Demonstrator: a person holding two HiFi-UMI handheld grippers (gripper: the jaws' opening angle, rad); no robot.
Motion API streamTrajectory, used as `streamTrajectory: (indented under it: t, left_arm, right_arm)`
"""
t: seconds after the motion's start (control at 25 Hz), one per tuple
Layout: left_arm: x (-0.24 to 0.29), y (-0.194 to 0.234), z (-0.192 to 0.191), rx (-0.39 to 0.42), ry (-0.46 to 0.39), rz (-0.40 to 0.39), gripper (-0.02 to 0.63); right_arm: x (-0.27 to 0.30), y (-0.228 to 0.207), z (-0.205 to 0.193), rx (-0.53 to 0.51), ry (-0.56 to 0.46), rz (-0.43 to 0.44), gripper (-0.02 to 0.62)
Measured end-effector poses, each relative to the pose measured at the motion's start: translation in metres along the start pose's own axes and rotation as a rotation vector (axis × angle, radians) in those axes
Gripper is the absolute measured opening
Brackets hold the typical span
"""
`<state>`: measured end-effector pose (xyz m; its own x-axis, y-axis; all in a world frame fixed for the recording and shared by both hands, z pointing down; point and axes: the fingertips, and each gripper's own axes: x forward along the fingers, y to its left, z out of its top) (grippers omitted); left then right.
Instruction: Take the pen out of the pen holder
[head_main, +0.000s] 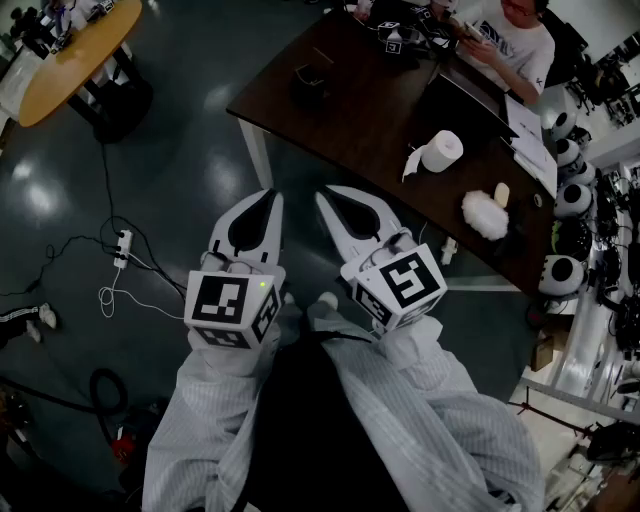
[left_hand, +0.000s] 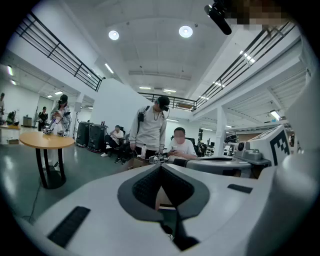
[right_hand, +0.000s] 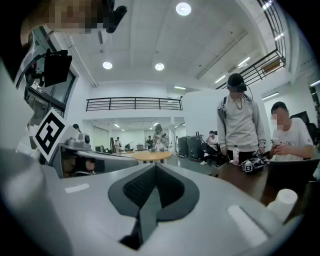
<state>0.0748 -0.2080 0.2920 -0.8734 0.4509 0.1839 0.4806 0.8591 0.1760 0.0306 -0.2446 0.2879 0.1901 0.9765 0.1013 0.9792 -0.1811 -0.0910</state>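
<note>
Open lab hall, grey floor (head_main: 200, 150), dark brown table (head_main: 340, 120) ahead and to the right. Left gripper (head_main: 265, 200): jaws together, nothing between them. Right gripper (head_main: 328, 200): same, tips meeting, empty. Both are held side by side, roughly level, over the floor just off the table's near-left corner, touching nothing. Can't make out the pen or pen holder in any view. A dark object (head_main: 310, 85) near the table's left edge might be the holder, but it's too dark to tell. Paper roll (head_main: 442, 150) sits mid-table, a fluffy white thing (head_main: 485, 215) toward the near-right edge, and a person (head_main: 510, 40) is seated at the far-right corner. Risks, as I judge them: going for the wrong object because the target isn't confirmed; arriving with the jaws not opened and shoving the holder over; clipping the table's edge on the way in from this low; tipping the holder if the pen is pulled at an angle.
</note>
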Motion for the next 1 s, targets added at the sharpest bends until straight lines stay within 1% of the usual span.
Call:
streamTrajectory:
  t: [0.48,0.68,0.84,1.0]
  left_arm:
    - [0.003,-0.011,0.0,-0.01,-0.014,0.012,0.005]
    - [0.004,-0.012,-0.01,-0.026,-0.018,0.033,0.005]
    - [0.007,-0.001,-0.012,-0.047,-0.014,0.052,0.005]
    - [0.022,0.02,-0.01,-0.059,-0.012,0.047,0.005]
  right_arm:
    - [-0.011,-0.003,0.001,0.002,0.0,0.018,0.0]
    - [-0.014,-0.002,-0.011,0.014,0.029,0.048,0.002]
    - [-0.006,-0.005,-0.016,0.031,0.038,0.059,0.002]
    - [0.017,-0.013,-0.018,0.041,0.046,0.056,0.002]
